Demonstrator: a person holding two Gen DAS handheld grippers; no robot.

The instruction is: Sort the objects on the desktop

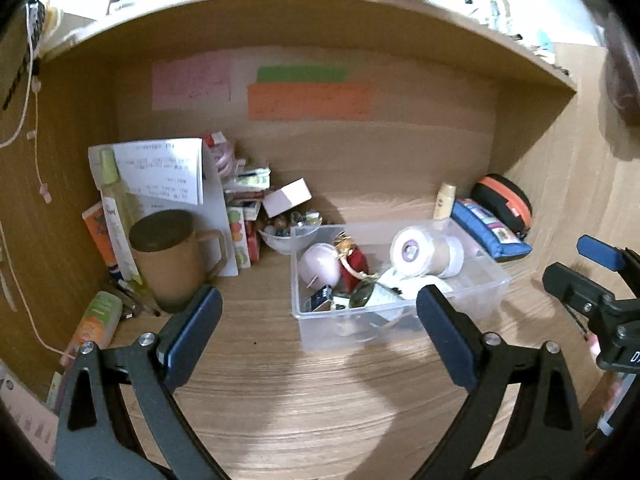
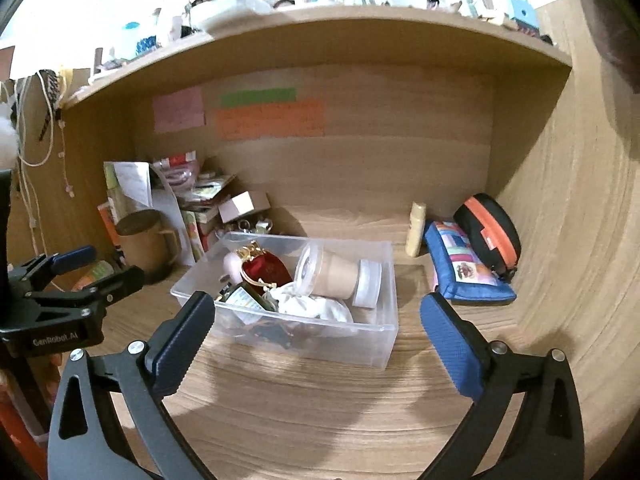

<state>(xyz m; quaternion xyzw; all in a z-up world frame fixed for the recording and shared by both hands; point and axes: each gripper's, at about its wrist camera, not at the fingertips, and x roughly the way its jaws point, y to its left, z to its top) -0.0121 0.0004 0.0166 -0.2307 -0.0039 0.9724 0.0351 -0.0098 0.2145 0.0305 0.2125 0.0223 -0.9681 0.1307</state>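
Both tongs, the left gripper [image 1: 320, 320] and the right gripper [image 2: 316, 320], gape wide with nothing between their pads. Mid-frame, the clear box [image 2: 384, 344] already holds a jar [image 2: 340, 274] and a red pouch [image 2: 266, 268]. Reaching for the blue pouch [image 2: 460, 272] at right could nudge the box or topple the small bottle [image 2: 416, 228].

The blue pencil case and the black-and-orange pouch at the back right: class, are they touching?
Touching. In the right wrist view the black-and-orange pouch leans directly against the far end of the blue pencil case, with no desk visible between them.
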